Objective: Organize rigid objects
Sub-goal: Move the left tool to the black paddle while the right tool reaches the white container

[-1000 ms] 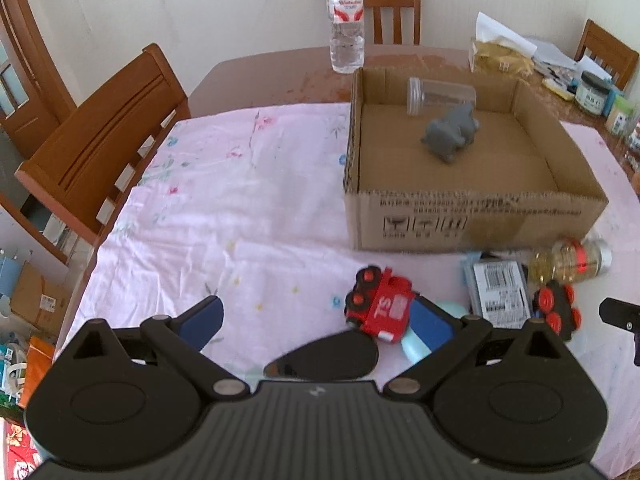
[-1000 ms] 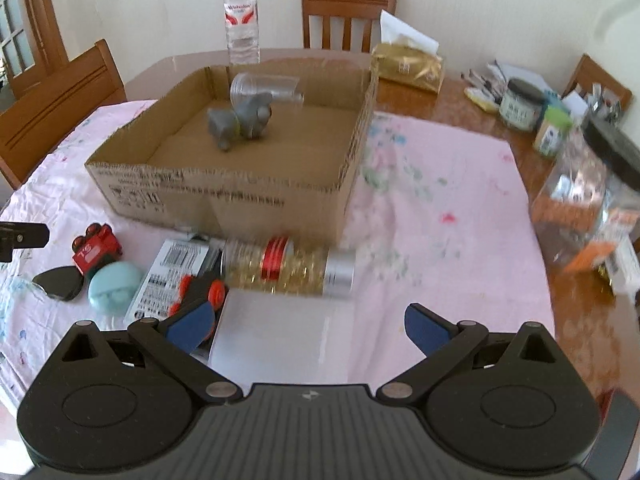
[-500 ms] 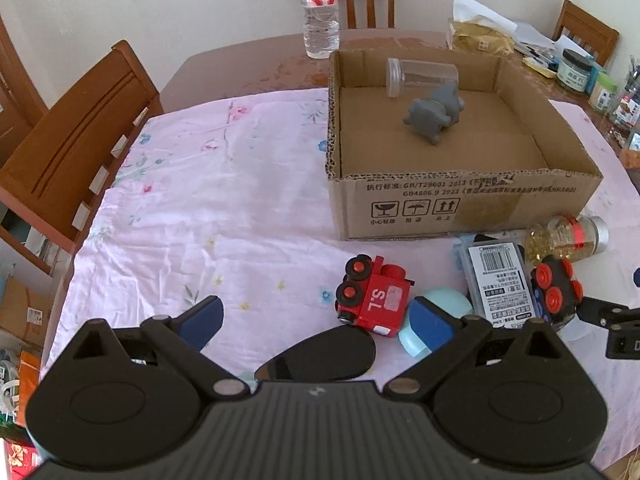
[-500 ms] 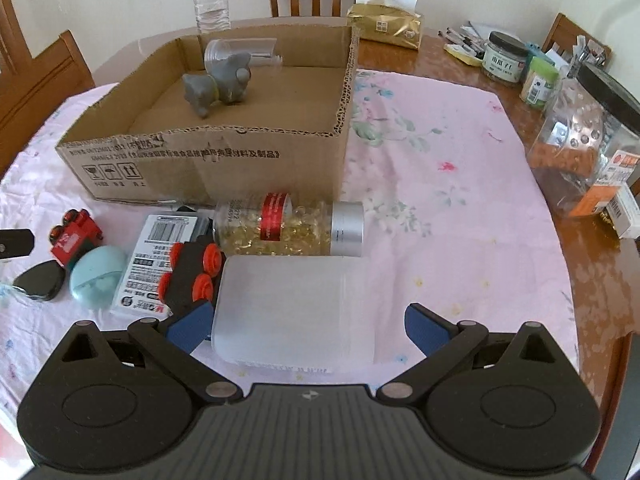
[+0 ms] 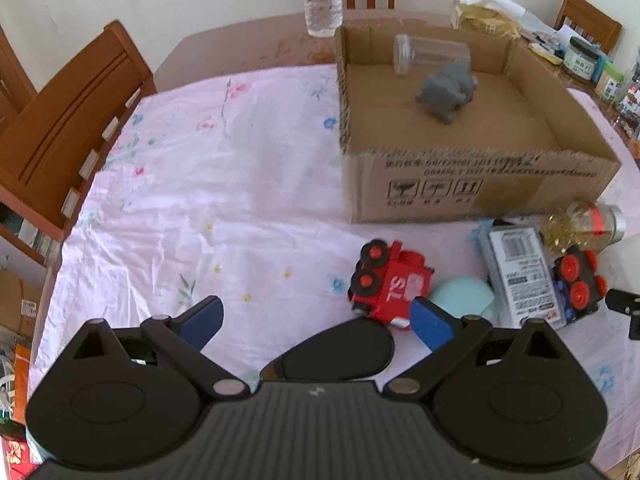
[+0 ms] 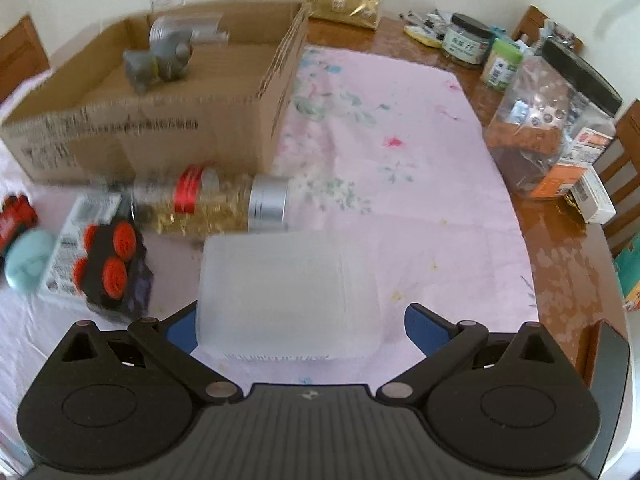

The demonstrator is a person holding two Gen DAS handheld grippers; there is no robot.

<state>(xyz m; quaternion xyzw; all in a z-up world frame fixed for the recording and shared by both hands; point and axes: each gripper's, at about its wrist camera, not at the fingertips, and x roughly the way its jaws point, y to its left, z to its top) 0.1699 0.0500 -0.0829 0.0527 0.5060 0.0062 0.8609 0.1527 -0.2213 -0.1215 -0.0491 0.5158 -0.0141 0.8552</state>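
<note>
Right gripper (image 6: pixel 300 326) stood wide open over the frosted plastic box (image 6: pixel 288 296), its blue pads flanking the box's near end without pinching it; nothing was held. That translucent box lay on the pink tablecloth (image 6: pixel 400 168) in front of the cardboard box (image 6: pixel 140 136), just nearer than the capsule bottle (image 6: pixel 212 204) lying on its side along the carton's front wall. To do the grasp well, I judged, the jaws needed to go a little further forward so the pads met the box's two long sides squarely, then close evenly; the smooth plastic looked likely to slip or twist if caught only at its corner, and the black toy car (image 6: pixel 112 268) just left of it could be nudged. This gripper pointed toward the carton from a low, forward-tilted angle, close above the cloth.

Left gripper (image 5: pixel 316 318) was also spread wide and empty, hanging above the cloth on the near-left side of the carton. A black teardrop-shaped item (image 5: pixel 332 354) lay between its fingers, with the red toy train (image 5: pixel 390 284) just beyond. Inside the carton already sat a grey toy animal (image 5: pixel 446 92) and a clear jar (image 5: pixel 430 54).
</note>
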